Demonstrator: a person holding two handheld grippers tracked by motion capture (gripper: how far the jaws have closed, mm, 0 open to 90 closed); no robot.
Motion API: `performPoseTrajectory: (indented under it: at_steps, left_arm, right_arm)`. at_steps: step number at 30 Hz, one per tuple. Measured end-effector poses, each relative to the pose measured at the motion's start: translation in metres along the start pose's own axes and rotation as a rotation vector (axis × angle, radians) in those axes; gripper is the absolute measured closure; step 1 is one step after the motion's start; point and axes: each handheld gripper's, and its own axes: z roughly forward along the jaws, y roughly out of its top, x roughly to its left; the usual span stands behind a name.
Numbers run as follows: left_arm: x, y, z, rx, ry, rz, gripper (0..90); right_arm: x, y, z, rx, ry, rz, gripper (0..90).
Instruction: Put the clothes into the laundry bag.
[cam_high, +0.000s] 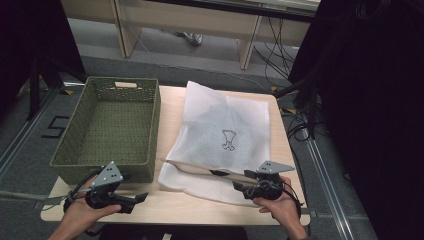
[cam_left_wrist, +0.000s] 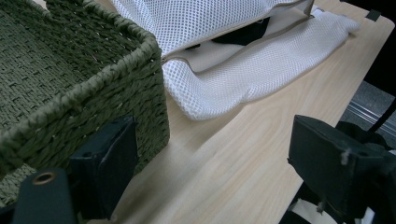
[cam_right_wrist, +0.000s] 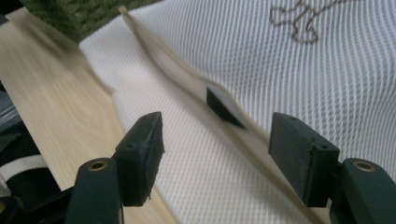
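I hold the left hand-held gripper (cam_high: 141, 197) wide and empty at 7 o'clock on the worktop (cam_high: 165, 205), just beside the green woven basket (cam_high: 150, 107). At 5 o'clock my right hand-held gripper (cam_high: 237, 186) stands wide, nothing clamped, over the near edge of the white mesh laundry bag (cam_high: 220, 130), which lies flat at 1 o'clock, its zip opening gaping.

Green woven basket (cam_high: 107, 127) (empty inside) on the wooden table (cam_high: 200, 205).

We see a white mesh bag (cam_high: 220, 137) lying on the tabletop (cam_high: 170, 202) beside a green woven basket (cam_high: 112, 127). Our right hand-held gripper (cam_high: 239, 187) sits at the bag's near edge, jaws apart. Our left hand-held gripper (cam_high: 140, 197) hovers below the basket.
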Motion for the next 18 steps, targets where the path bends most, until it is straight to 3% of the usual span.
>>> performPoseTrajectory:
  at_steps: [3,4,5,9,10,11,13,15,18]
  left_arm:
    - [-0.001,-0.003,-0.003,-0.009,0.000,-0.003,15.5]
    - [-0.003,-0.005,-0.003,-0.010,-0.002,-0.020,15.4]
    - [-0.004,-0.006,-0.003,-0.008,0.002,-0.019,15.4]
    - [-0.007,-0.006,-0.003,0.015,0.009,0.013,15.5]
    - [-0.006,-0.005,-0.003,0.017,0.012,0.028,15.5]
    - [-0.006,-0.005,-0.004,0.023,0.012,0.041,15.5]
    - [-0.008,-0.005,-0.003,0.016,0.018,0.013,15.5]
    - [-0.007,-0.005,-0.003,0.023,0.013,0.041,15.5]
    - [-0.009,-0.005,0.000,0.005,0.010,0.015,15.5]
  right_arm:
    - [0.004,-0.008,-0.004,0.025,-0.013,0.028,35.0]
    - [0.004,-0.010,-0.006,0.023,-0.021,0.009,34.9]
    - [0.005,-0.013,-0.007,0.031,-0.004,0.019,34.3]
    - [0.012,-0.022,-0.014,0.059,-0.029,0.024,33.5]
    - [0.011,-0.024,-0.014,0.059,-0.034,-0.009,33.4]
    - [0.012,-0.025,-0.015,0.064,-0.039,-0.007,33.3]
    - [0.014,-0.027,-0.016,0.077,-0.034,-0.012,33.2]
    - [0.015,-0.028,-0.016,0.083,-0.046,-0.028,33.2]
    - [0.016,-0.027,-0.014,0.097,-0.046,-0.039,33.1]
